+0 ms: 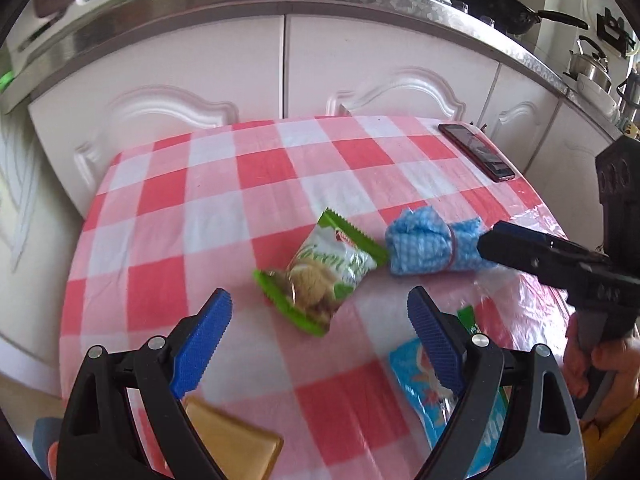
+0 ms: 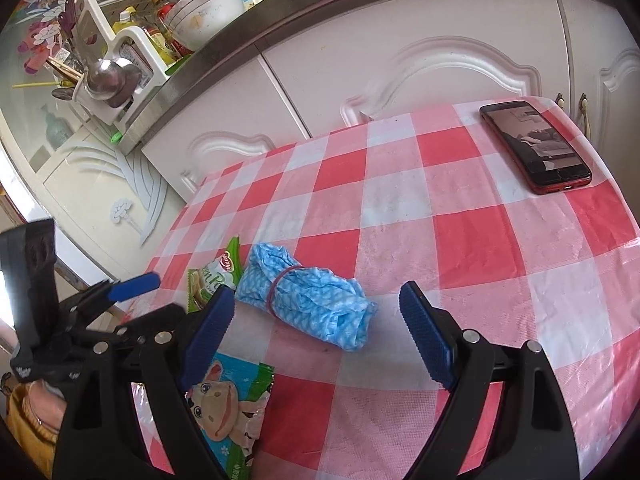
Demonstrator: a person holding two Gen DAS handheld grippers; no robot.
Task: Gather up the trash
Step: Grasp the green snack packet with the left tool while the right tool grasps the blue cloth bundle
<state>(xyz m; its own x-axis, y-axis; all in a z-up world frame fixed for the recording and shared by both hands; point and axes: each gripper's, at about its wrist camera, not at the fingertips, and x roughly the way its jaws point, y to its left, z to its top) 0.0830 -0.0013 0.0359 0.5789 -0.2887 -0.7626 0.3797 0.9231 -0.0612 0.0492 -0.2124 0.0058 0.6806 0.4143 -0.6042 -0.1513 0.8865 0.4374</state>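
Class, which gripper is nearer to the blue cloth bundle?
Right. The right gripper points at the blue cloth bundle, almost on it; the left gripper sits back beside the green snack packet.

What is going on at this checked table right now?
A person holds a claw in each hand over a table with a red checked cloth. Both are open and empty. The left claw points at a green snack wrapper; the right claw faces a rolled blue cloth bound with a band. A blue cartoon wrapper lies nearer the person, and a phone sits at the far corner. Nothing is picked up yet.
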